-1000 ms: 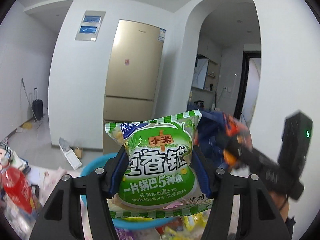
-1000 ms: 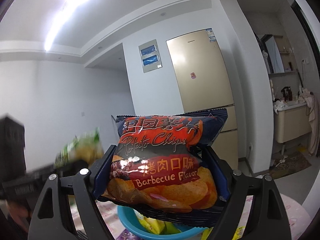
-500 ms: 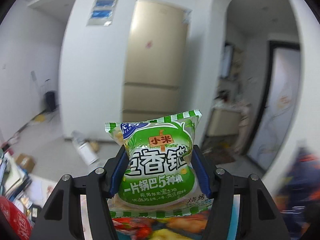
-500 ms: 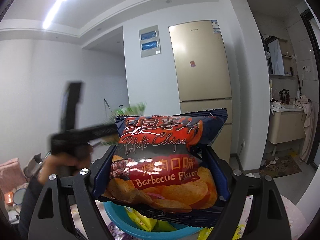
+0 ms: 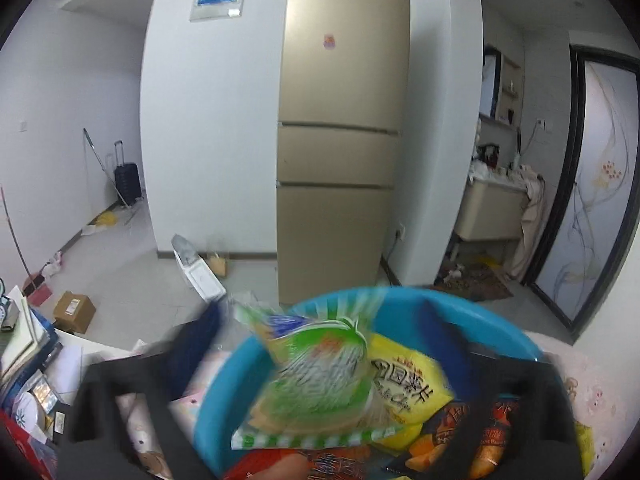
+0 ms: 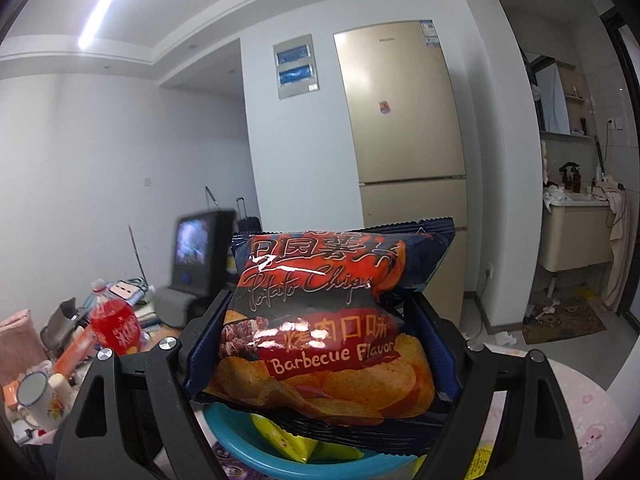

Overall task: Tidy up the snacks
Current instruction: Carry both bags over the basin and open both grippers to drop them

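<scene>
Your left gripper [image 5: 324, 364] is opening, the green snack bag [image 5: 320, 376] loose over the blue basin [image 5: 472, 320]; your right gripper [image 6: 320, 344] clamps the barbecue chips bag [image 6: 320, 320].

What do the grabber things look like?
The right gripper is black plastic with two chunky angled arms, shiny silver screws and dark blue pads on its fingers. The left gripper looks like the same black frame with blue pads, but it is blurred.

The rice-crust bag [image 5: 316, 380] lies in the basin [image 5: 472, 320] on other packets [image 5: 416, 388] — the fridge [image 5: 340, 140] stands behind.
</scene>
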A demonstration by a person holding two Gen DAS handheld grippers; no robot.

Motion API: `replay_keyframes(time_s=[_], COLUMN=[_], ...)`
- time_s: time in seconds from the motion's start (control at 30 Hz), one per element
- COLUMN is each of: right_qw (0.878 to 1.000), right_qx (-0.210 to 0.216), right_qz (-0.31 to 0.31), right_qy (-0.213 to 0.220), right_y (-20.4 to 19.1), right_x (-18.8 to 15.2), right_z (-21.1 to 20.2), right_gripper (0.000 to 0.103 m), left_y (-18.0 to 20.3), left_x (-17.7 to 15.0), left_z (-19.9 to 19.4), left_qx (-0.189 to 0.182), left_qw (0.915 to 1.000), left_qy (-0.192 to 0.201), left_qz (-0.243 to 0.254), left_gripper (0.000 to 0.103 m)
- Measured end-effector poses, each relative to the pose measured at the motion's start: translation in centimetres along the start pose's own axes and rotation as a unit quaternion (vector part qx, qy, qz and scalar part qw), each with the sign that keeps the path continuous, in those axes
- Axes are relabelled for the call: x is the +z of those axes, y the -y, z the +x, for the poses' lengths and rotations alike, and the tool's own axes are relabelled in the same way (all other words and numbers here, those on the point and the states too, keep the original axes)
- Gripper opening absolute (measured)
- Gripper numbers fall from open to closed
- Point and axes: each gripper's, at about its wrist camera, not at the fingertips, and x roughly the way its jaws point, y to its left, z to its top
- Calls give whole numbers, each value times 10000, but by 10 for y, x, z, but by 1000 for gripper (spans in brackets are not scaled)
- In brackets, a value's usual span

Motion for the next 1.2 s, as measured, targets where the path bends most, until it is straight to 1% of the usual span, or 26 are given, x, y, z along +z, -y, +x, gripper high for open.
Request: replay_keyframes(time_s=[0.03,0.17,0.23,0.43,0.53,0.63,0.7,0.83,0.87,0.93,1.0,1.07,1.2], right_qw=[10000,9996,9991,9970,9947,9896,9870,9865,9858,9846,9836,9855,9894], right_qx=[-52,-281,-391,-685,-890,-1228,-1374,-1297,-1317,-1328,-1404,-1345,-1203], right_qz=[0,-45,-37,24,-109,-333,-394,-316,-299,-229,-196,-121,16], right_qy=[-29,-85,-127,-348,-507,-666,-740,-945,-993,-1112,-1112,-1023,-813], right_y=[2,11,18,37,40,43,45,52,54,60,64,66,65], right_x=[-1,2,10,35,33,25,18,6,4,0,1,3,13], right_z=[2,9,18,56,78,100,111,129,133,138,134,125,102], right_gripper=[84,84,84,84,84,84,84,85,87,103,103,103,103], left_y=[-1,-5,-5,0,-3,-6,-7,-8,-7,-7,-6,-3,4], left_x=[2,8,9,13,14,17,17,19,19,21,23,26,33], left_z=[-3,-20,-30,-46,-54,-56,-58,-62,-64,-69,-74,-81,-104], left_qx=[-20,-248,-339,-400,-428,-423,-487,-601,-723,-1036,-1177,-1223,-1122], left_qw=[10000,9996,9993,9990,9988,9988,9984,9976,9966,9933,9913,9906,9916], left_qy=[61,82,113,147,182,201,192,199,259,328,347,401,580], left_qz=[-7,-95,-122,-92,-116,-140,-196,-264,-299,-404,-476,-463,-291], left_gripper=[103,103,103,103,103,103,103,103,103,103,103,103,103])
